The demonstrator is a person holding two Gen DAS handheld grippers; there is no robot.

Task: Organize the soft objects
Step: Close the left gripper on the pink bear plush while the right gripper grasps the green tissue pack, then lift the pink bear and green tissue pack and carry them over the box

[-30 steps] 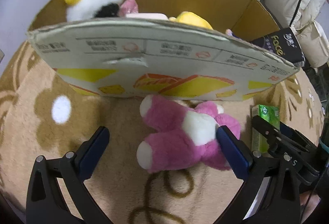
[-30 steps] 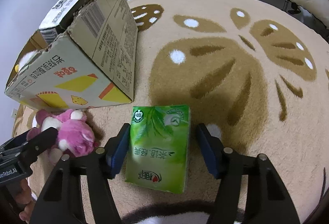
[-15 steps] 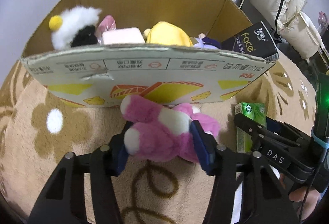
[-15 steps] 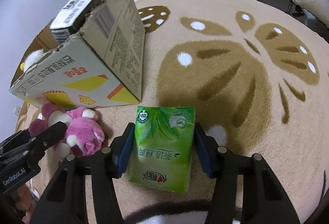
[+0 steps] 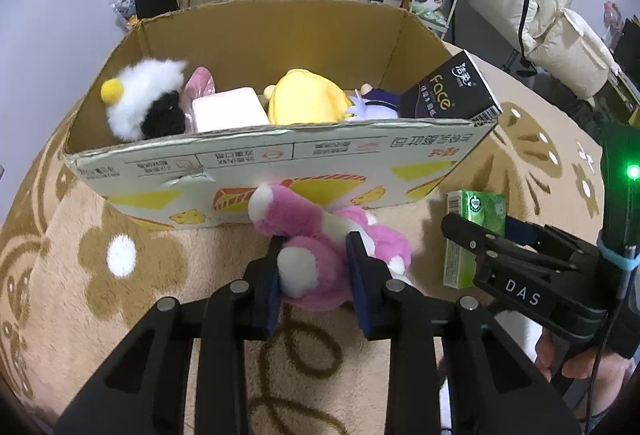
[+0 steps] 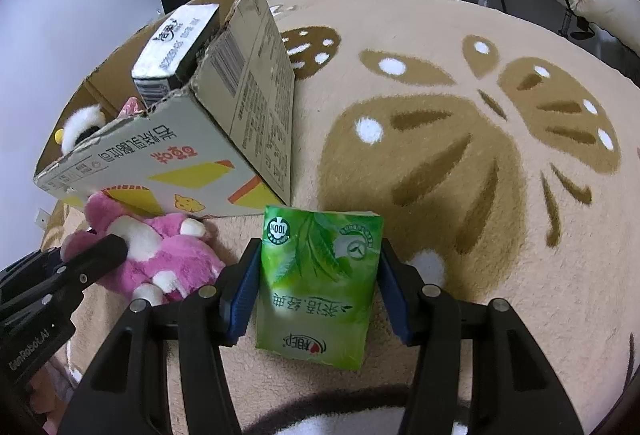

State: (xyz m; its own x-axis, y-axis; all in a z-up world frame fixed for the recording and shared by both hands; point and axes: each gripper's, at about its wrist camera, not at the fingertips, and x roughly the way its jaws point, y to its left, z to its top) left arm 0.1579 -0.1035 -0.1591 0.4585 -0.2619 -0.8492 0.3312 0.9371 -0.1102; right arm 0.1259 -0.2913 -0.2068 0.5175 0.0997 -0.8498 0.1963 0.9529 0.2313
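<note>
Now the left gripper (image 5: 314, 267), wide open a second ago, is squeezing the pink plush bear (image 5: 320, 235) on the rug before the cardboard box (image 5: 280, 163), while the right gripper (image 6: 316, 285) is pinching the green tissue pack (image 6: 318, 283), both ready for boxing.

Pink plush toy (image 5: 320, 235) between left jaws

My left gripper (image 5: 316, 267) faces the cardboard box's (image 5: 280, 159) near wall, with the pink plush (image 5: 320, 235) pressed against it. To its right the green tissue pack (image 6: 320, 283) and right gripper (image 6: 316, 275) crowd the passage. Bare carpet (image 6: 500, 195) lies open rightward.
</note>
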